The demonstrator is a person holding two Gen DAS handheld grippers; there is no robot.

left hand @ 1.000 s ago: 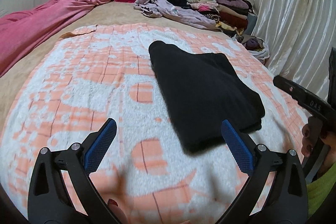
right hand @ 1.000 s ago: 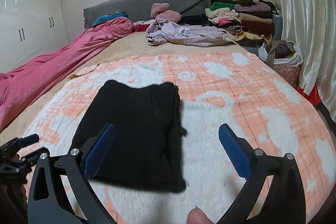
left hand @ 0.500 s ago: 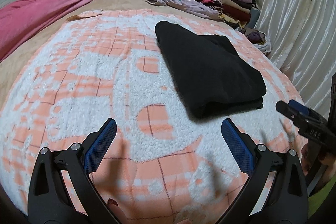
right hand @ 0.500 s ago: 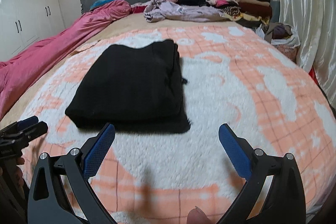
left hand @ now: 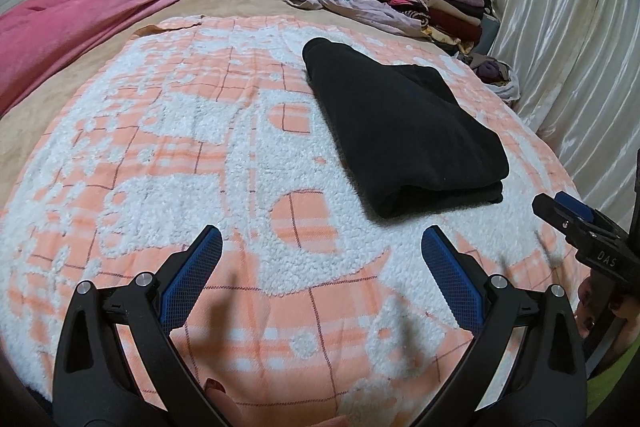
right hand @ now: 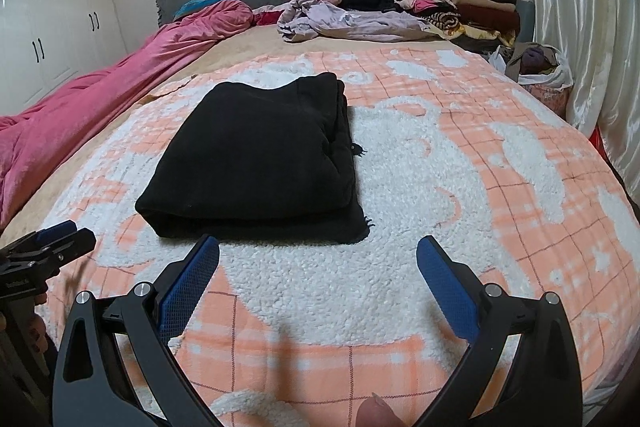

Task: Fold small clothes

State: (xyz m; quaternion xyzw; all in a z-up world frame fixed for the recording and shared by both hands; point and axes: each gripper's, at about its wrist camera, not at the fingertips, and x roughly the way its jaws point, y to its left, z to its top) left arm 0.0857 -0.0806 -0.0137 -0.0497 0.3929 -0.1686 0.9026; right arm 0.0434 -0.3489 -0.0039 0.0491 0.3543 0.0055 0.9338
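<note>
Folded black fleece garment (right hand: 256, 159) lies as a neat rectangle on the orange-and-white fluffy blanket (right hand: 460, 195) covering the bed, and we hold our left gripper (left hand: 320, 267) and right gripper (right hand: 318, 267) clear of it, fingers spread wide and empty, apparently because this fold looks finished.

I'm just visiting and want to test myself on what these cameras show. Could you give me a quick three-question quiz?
1. True or false: the left gripper is clamped on the black garment.
2. The black garment lies: A) spread out flat, B) folded in layers, C) hanging off the bed.
3. What does it rest on?

Key:
1. False; both it and the right gripper are open and hold nothing.
2. B.
3. The orange-and-white blanket.
</note>
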